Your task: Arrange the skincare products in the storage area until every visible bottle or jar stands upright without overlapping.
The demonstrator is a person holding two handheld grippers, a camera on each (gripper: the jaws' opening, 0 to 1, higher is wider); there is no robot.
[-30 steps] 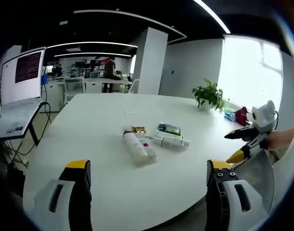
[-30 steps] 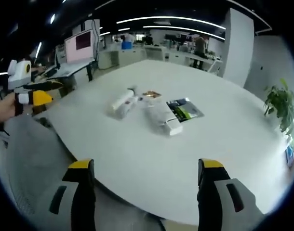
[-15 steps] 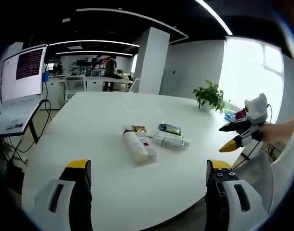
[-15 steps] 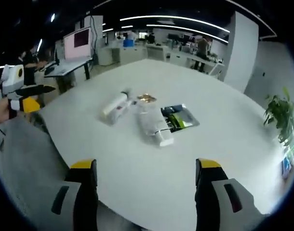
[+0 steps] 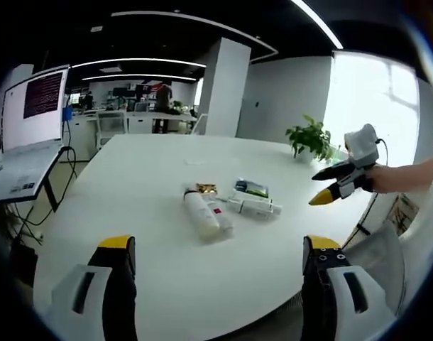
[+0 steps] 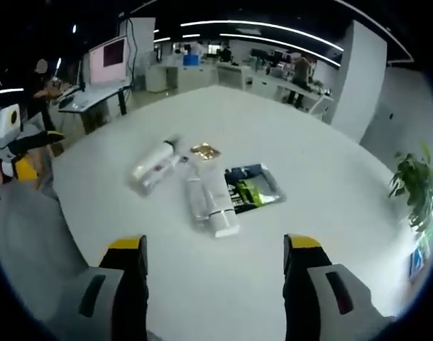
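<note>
Open-plan office; large white round bench [image 6: 330, 206]. At its centre, white plastic skincare tubes [image 6: 211, 206] lie flat beside a dark green-labelled sachet [image 6: 250, 189]; writing illegible. Left claw [image 5: 215, 266] and right claw [image 6: 215, 266] released, grasping nothing.

A: What is the round white table [image 6: 323, 206] ahead of the jaws made of?
B: It looks smooth, with a faint sheen, probably laminate.
A: And the items lying on it?
B: The white plastic tubes [image 6: 209, 202] look matt, the dark green foil-like sachet [image 6: 248, 188] beside them is glossy, and the small gold packet [image 6: 204, 150] shines.
</note>
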